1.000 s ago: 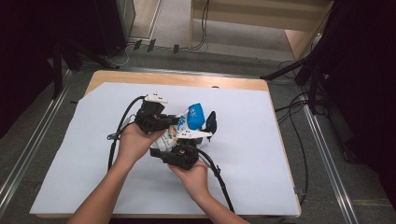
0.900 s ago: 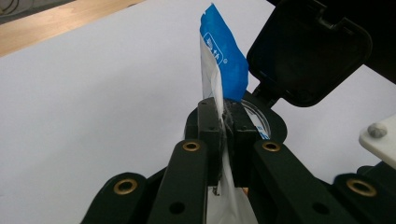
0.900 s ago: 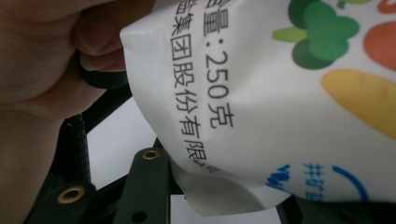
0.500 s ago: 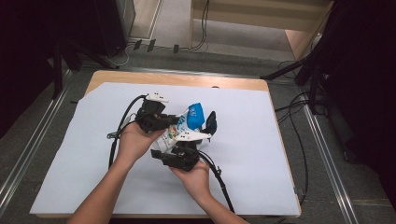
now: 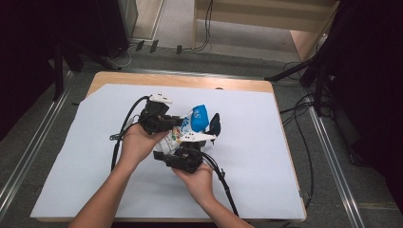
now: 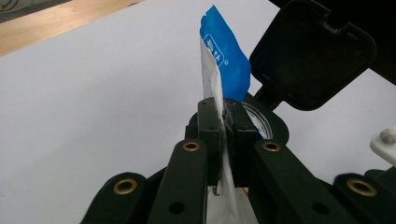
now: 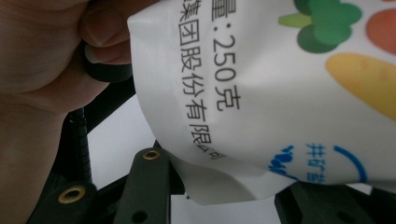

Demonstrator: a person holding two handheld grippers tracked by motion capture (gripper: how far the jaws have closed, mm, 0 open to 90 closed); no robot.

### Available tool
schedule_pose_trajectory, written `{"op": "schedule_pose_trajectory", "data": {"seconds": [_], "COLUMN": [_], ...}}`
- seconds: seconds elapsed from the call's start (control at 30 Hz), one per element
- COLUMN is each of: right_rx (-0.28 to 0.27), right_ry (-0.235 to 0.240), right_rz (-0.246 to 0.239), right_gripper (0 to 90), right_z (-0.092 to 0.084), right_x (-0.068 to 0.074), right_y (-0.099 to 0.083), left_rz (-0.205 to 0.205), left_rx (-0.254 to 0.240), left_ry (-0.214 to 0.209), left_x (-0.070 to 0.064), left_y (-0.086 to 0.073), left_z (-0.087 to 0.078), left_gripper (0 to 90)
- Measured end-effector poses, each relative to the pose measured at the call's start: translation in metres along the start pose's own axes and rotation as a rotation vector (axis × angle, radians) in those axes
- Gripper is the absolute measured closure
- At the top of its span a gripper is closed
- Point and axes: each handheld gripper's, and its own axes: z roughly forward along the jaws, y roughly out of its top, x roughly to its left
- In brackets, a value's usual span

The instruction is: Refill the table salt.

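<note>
A person stands at the tabletop (image 5: 95, 190), which has a big white sheet (image 5: 266, 156) on it. Near the middle of the sheet, both hands hold up 1 soft bag (image 5: 190, 127). The bag is white with a blue top and pictures of vegetables on its side.

The left gripper (image 5: 177, 122) is just left of the bag. In the left gripper view its 2 black jaws are squeezed together on the thin top edge of the bag (image 6: 219, 93), right under the blue part. The right gripper (image 5: 187, 149) sits just below the bag, closer to the person. In the right gripper view the bag's white side (image 7: 280, 93) hangs over its jaws, so I cannot tell if they pinch the bag or just sit under it.

Just behind the bag is a black round tub (image 6: 273, 123) with its flip lid (image 6: 313, 51) standing open.

I think the step now is holding the bag ready over the tub, maybe to open the bag or pour from it. The next move needs a firm hold on the top edge, and the bag's mouth must stay above the tub so nothing spills on the sheet.
</note>
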Motion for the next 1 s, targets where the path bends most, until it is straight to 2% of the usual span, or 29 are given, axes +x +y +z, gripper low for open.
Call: {"op": "schedule_pose_trajectory", "data": {"seconds": [0.27, 0.77, 1.0], "right_rx": [-0.003, 0.010, 0.004], "right_ry": [0.015, 0.015, 0.017], "right_rz": [0.009, -0.012, -0.018], "right_gripper": [67.0, 64.4, 63.9], "right_z": [0.0007, 0.0012, 0.0011], "right_x": [0.0001, 0.0014, 0.0024], "right_y": [0.0013, 0.0047, 0.0047], "left_rz": [0.004, 0.009, -0.006], "left_rx": [-0.001, -0.003, -0.004], "left_ry": [-0.005, -0.003, -0.011], "left_x": [-0.0001, -0.0003, 0.0020], "left_y": [0.0012, 0.0044, 0.0052], "left_z": [-0.0006, -0.0013, -0.0025], "left_gripper": [87.5, 87.5, 87.6]}}
